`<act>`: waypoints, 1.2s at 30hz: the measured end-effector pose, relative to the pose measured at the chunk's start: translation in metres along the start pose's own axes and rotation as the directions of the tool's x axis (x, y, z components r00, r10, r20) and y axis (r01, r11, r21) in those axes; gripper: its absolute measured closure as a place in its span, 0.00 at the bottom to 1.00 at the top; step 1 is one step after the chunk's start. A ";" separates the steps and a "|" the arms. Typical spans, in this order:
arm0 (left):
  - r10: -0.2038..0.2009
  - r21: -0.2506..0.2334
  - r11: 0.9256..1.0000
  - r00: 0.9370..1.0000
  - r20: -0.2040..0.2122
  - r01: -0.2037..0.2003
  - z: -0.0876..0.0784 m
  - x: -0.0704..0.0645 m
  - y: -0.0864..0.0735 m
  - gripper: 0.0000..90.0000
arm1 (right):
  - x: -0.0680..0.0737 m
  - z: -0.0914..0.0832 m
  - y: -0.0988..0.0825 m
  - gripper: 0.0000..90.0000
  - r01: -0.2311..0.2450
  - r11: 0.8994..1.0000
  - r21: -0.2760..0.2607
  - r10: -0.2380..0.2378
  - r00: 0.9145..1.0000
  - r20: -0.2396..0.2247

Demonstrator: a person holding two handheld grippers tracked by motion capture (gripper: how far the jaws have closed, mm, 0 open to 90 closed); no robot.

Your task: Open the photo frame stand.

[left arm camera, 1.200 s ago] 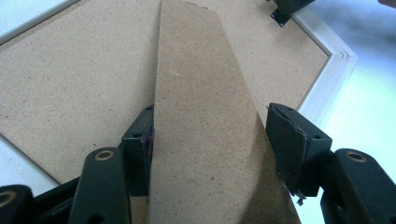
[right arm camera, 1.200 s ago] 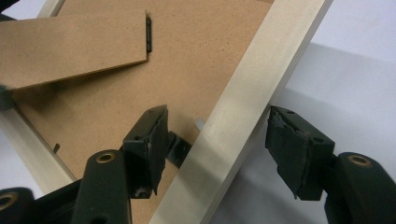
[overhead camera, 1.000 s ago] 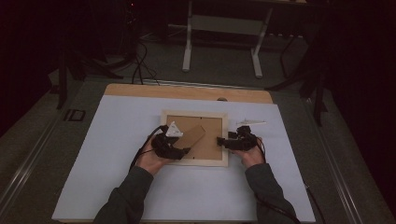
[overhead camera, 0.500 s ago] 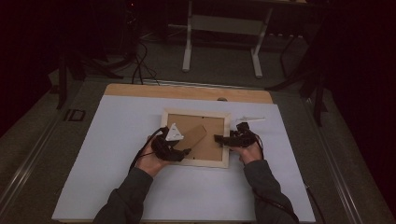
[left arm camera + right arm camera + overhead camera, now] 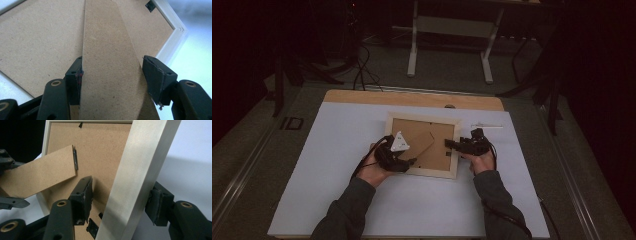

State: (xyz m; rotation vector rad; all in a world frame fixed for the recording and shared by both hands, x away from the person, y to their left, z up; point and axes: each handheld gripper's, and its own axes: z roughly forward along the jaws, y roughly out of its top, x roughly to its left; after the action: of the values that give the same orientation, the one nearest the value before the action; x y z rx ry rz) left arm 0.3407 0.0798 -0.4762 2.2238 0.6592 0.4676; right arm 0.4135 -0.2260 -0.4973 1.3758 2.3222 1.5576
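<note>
The frame [image 5: 424,145] lies face down mid-table. The left gripper [image 5: 112,75] straddles its stand [image 5: 107,62], jaws wide. The right gripper [image 5: 120,200] has just been closing around the frame's rail [image 5: 135,177], one pad not yet touching, so a firm grip seems near

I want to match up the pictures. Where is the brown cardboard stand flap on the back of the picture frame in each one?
High view: the brown cardboard stand flap lies mid-frame, slanting.
Left gripper view: it runs up the centre, between the claw's jaws.
Right gripper view: at left.
Shared landmark: the pale wooden picture frame.
</note>
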 end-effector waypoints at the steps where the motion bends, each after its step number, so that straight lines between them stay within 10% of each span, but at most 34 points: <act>1: 0.003 0.003 1.000 1.000 -0.002 -0.003 0.000 0.000 0.000 0.46 | 0.001 -0.001 0.001 0.49 0.007 1.000 -0.006 -0.007 1.000 0.003; 14: -0.026 0.001 1.000 1.000 0.018 0.026 0.002 0.004 -0.001 0.49 | 0.001 -0.014 0.005 0.65 0.038 0.998 -0.056 -0.036 0.999 0.041; 36: 0.053 -0.011 0.999 0.998 -0.016 -0.053 -0.002 -0.006 -0.003 0.49 | 0.003 -0.007 0.013 0.53 0.092 0.996 -0.015 -0.092 0.995 -0.038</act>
State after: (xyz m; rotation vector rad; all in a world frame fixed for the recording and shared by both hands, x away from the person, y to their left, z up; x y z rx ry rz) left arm 0.3334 0.0791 -0.4781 2.2333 0.6051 0.5151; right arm 0.4165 -0.2275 -0.4830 1.2280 2.3557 1.5839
